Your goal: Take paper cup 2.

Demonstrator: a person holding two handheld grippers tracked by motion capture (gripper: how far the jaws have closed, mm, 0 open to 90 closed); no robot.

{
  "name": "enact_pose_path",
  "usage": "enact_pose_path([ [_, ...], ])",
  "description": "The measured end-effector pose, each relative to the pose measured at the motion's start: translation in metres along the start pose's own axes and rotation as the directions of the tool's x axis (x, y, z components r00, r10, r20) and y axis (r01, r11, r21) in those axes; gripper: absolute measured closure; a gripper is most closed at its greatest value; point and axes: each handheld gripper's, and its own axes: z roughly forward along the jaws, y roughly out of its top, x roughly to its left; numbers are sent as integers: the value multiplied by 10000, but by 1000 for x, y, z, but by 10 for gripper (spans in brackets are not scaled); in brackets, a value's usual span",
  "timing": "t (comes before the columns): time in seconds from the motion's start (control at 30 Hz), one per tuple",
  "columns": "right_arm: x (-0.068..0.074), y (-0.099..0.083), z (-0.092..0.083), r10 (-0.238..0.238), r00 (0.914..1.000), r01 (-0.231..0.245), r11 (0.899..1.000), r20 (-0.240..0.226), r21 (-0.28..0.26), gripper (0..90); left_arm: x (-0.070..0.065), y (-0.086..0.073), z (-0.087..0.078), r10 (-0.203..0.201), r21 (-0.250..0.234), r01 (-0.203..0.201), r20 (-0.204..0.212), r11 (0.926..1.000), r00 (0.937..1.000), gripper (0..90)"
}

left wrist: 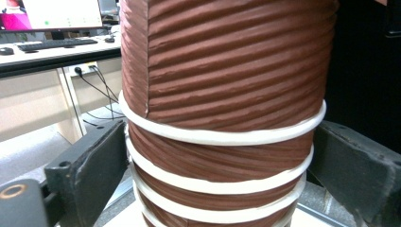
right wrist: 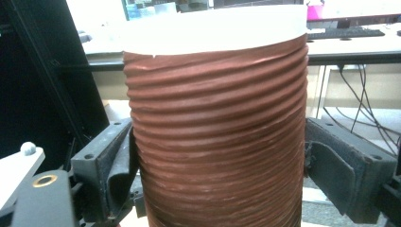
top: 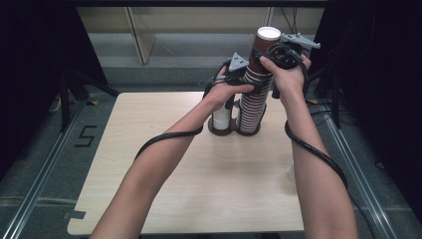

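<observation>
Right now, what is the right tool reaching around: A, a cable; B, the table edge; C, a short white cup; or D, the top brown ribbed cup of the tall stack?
D: in the right gripper view the right tool has its jaws on either side of the top brown ribbed cup, and the high view shows that cup at the top of the tall stack.
</observation>
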Motion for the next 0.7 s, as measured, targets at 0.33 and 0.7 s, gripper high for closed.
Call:
enact_pose_path([
  [0.33,5,10,-8,-47,9998,60,9984,217,-565,187,0,0,-2,25,61,-25,11,10000,10000,67],
  [0.7,7,28,-19,302,9995,-280,9870,119,-1583,193,0,0,-6,236,122,-236,-22,9996,9997,87],
])
